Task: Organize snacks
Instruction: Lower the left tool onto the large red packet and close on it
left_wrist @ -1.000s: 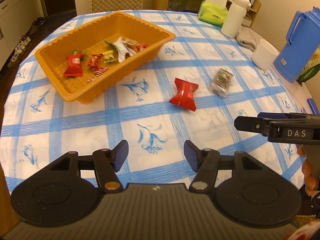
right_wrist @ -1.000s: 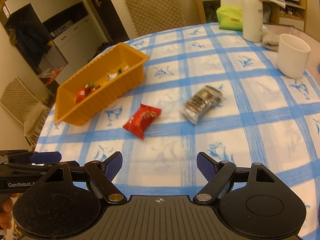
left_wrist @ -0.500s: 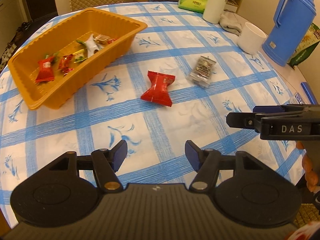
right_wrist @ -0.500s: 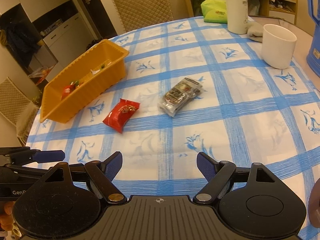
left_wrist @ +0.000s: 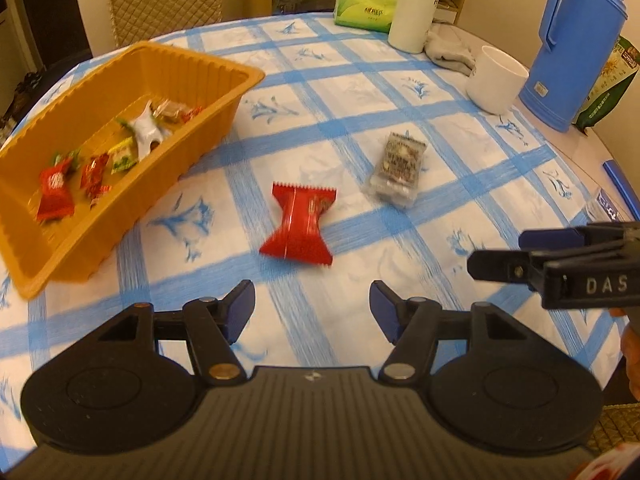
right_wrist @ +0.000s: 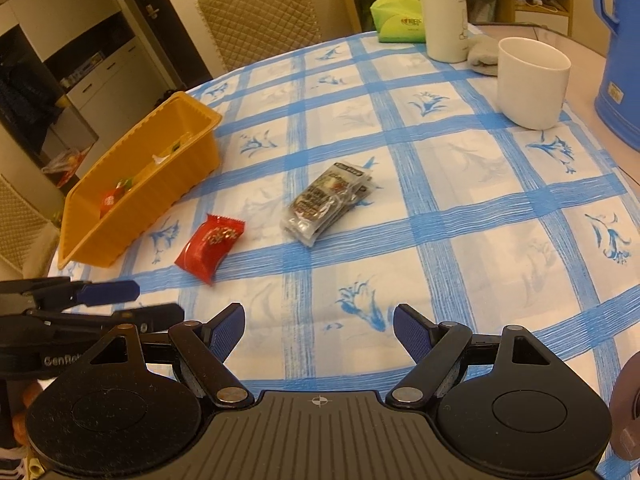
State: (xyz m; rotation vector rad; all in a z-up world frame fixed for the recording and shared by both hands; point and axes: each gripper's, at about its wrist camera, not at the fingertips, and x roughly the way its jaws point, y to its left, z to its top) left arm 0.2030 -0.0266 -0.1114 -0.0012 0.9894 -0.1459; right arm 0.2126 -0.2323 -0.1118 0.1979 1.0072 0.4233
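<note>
A red snack packet (left_wrist: 298, 226) lies on the blue-checked tablecloth, just ahead of my open, empty left gripper (left_wrist: 312, 310). A clear packet of dark snacks (left_wrist: 398, 168) lies to its right. An orange tray (left_wrist: 224, 68) at the left holds several small wrapped sweets. In the right wrist view the red packet (right_wrist: 210, 246) and clear packet (right_wrist: 328, 202) lie ahead of my open, empty right gripper (right_wrist: 318, 330), with the tray (right_wrist: 136, 208) at the left. Each gripper shows at the edge of the other's view.
A white mug (left_wrist: 496, 78), blue jug (left_wrist: 576, 44), white flask (left_wrist: 414, 4), grey cloth (left_wrist: 448, 54) and green tissue pack (left_wrist: 366, 10) stand at the table's back right. A padded chair (right_wrist: 256, 12) stands behind the table. The table edge runs along the right.
Both grippers have moved forward and to the right across the table; the red packet and the clear packet now sit closer. Both stay open and empty.
</note>
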